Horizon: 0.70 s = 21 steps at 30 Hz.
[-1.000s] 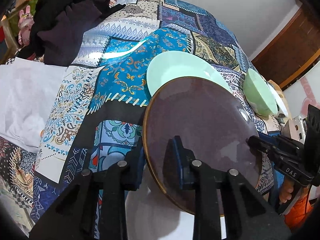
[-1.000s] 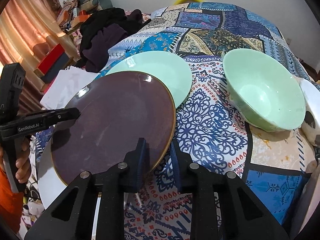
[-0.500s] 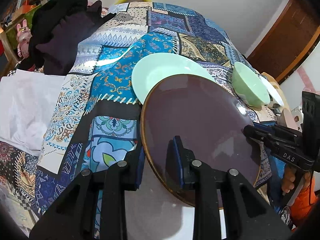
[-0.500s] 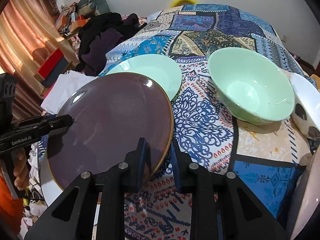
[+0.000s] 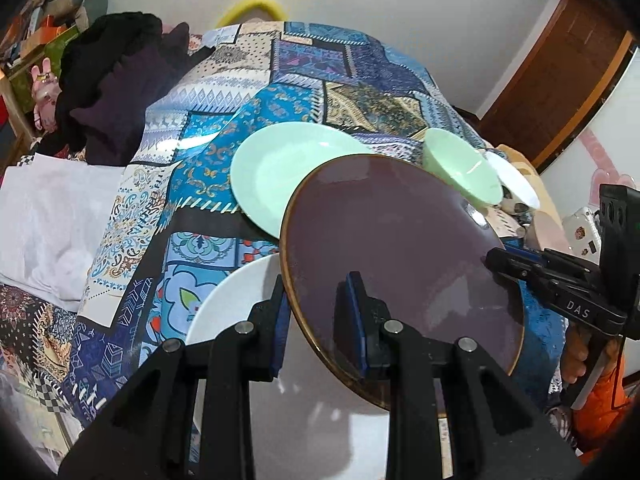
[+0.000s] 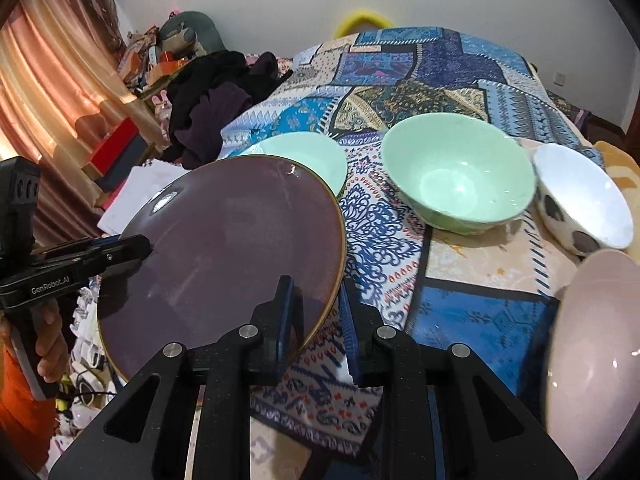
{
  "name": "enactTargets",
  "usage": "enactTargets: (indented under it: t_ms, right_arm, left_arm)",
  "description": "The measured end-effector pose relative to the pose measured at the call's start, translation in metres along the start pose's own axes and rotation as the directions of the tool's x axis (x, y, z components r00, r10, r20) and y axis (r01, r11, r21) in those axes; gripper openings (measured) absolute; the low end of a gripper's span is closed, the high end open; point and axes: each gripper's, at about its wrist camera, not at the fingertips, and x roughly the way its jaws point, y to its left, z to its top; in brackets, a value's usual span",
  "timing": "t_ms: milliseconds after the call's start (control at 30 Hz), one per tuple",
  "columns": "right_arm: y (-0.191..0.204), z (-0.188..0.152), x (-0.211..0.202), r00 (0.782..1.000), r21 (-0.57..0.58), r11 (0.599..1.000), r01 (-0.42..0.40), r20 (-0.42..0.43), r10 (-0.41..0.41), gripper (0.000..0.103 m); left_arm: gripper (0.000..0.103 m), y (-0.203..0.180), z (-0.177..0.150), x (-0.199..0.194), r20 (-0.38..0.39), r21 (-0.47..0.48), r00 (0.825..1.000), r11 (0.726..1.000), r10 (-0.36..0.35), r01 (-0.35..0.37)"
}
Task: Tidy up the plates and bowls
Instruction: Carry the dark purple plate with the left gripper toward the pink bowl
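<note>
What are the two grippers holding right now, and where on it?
Both grip the purple plate by its rim: left gripper and right gripper on opposite edges.

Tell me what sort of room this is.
Most likely a bedroom at home: the dishes sit on a bed under a patchwork bedspread, with a heap of dark clothes, a peach curtain and cluttered shelves beside it.

L claw (image 5: 318, 316) & R claw (image 5: 494, 258) clamp purple plate (image 5: 400, 248) above white plate (image 5: 236, 300).
</note>
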Motion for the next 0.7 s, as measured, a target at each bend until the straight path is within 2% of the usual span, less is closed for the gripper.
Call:
enactTargets:
  t_ms: [333,700]
  right_arm:
    - [-0.012,-0.016,-0.04,0.999,0.024,1.0,0.02,0.05,-0.021,0.02]
    - [-0.031,-0.043,-0.075,0.997,0.067,0.997,0.037,0.072,-0.042,0.02]
  left_arm:
    - [0.027,-0.04,-0.005,-0.022,0.023,0.038,1.0,0.999,-0.02,0.02]
    - [0.027,-0.085,-0.021,-0.033,0.013,0.08,0.999,0.996,-0.041,0.039]
